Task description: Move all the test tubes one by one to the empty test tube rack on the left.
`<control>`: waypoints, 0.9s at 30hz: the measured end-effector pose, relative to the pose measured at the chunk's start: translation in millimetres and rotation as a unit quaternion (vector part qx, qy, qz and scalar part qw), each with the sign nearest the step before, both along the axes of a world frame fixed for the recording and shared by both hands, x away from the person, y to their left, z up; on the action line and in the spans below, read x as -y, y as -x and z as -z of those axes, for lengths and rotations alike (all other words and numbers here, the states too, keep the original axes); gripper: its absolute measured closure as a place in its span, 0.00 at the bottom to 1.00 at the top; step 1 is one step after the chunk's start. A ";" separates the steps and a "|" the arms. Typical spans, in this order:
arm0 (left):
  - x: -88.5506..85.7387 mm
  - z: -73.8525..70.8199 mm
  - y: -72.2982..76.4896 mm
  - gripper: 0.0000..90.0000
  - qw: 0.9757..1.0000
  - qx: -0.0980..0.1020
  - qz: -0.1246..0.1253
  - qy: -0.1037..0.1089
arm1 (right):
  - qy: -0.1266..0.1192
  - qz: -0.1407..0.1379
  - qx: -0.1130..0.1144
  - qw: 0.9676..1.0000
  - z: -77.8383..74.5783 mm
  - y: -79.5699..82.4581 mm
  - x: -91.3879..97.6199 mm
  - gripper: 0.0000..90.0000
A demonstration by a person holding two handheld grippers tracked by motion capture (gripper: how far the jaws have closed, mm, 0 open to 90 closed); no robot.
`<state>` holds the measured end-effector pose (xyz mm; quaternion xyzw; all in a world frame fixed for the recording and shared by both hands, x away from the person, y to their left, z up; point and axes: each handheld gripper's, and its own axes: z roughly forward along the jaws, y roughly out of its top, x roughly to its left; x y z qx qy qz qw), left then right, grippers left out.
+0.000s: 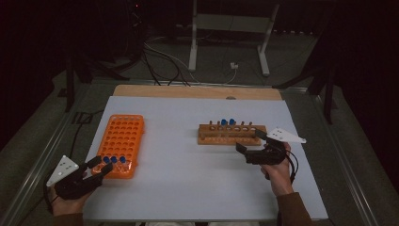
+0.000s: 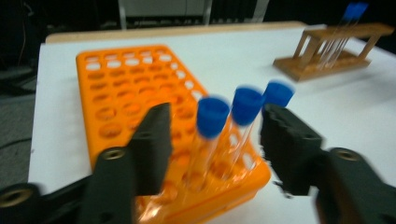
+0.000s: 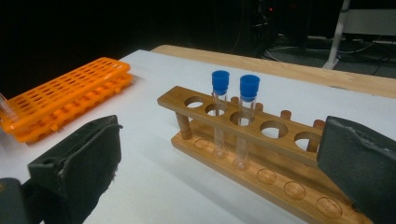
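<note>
My left gripper (image 2: 212, 149) sits at the near end of the orange rack (image 2: 135, 93), jaws released around three blue-capped tubes (image 2: 212, 116) that stand in the rack's nearest row, with neither pad pressing on them. My right gripper (image 3: 219, 168) hovers just in front of the wooden rack (image 3: 243, 126) on the white desk (image 1: 188, 179), jaws spread wide and holding nothing. Two more blue-capped tubes (image 3: 233, 93) stand upright in that rack's holes.
</note>
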<state>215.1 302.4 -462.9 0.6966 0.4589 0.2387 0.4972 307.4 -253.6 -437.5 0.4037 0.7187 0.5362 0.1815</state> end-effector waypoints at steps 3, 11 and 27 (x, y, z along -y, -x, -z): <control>7.6 -4.9 -0.6 0.31 1.000 0.010 -0.002 -0.009 | 0.000 0.001 0.000 1.000 0.1 -0.6 0.0 0.00; 22.0 -14.1 -5.0 0.13 1.000 0.023 -0.005 -0.006 | 0.011 0.006 -0.004 1.000 4.5 -6.4 -0.2 0.00; 47.9 -24.3 -17.2 0.02 0.999 0.038 -0.010 0.000 | 0.021 0.017 -0.005 1.000 7.2 -15.7 0.3 0.00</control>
